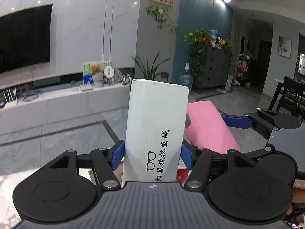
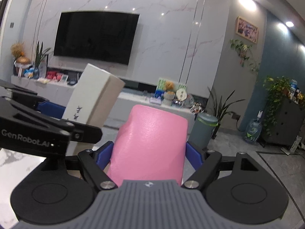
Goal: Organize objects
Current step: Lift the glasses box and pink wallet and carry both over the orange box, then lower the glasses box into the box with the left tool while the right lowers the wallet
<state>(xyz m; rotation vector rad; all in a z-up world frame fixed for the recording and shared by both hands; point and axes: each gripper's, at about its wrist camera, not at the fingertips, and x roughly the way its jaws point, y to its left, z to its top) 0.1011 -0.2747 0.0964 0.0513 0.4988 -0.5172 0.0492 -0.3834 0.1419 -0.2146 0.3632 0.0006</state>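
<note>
Your left gripper (image 1: 152,155) has its blue pads clamped on both sides of a tall white box (image 1: 156,126) printed with black characters and a small glasses drawing, holding it up in the air and pointing away toward the TV console (image 1: 63,93). Your right gripper (image 2: 149,155) is closed the same way on a pink box (image 2: 150,145), its pads pressed against the two sides, so both boxes are lifted side by side, the pink one just right of the white one, with the wall-mounted TV (image 2: 95,36) behind them
</note>
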